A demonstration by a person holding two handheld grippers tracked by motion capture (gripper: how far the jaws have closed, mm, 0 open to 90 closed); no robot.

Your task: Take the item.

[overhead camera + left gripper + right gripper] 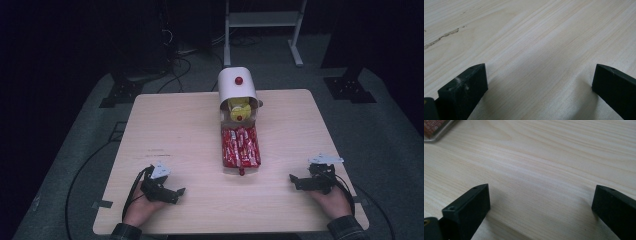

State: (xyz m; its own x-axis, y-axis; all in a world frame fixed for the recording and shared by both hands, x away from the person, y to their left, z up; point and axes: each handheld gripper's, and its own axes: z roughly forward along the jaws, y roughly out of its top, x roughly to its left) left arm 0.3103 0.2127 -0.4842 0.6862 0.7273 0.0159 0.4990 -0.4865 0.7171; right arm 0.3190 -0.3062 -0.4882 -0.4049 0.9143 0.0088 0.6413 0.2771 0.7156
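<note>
A white rounded box (237, 87) with a red knob (239, 79) stands at the table's far middle. Its front is open on something yellow (239, 105). In front of it a tray of red packets (240, 146) reaches toward me. My left gripper (179, 195) rests on the table near the front left, a hand around it. Its jaws stand wide apart over bare wood in the left gripper view (540, 75). My right gripper (294, 182) lies at the front right, also open with nothing between its jaws (541, 195). The tray's corner (434, 131) shows far off there.
The light wooden table (175, 130) has bare room on both sides of the tray. A scratch (441, 37) marks the wood ahead of the left gripper. Behind the table stand a white frame (262, 20) and black stand feet (350, 87). Cables (172, 65) lie on the grey floor.
</note>
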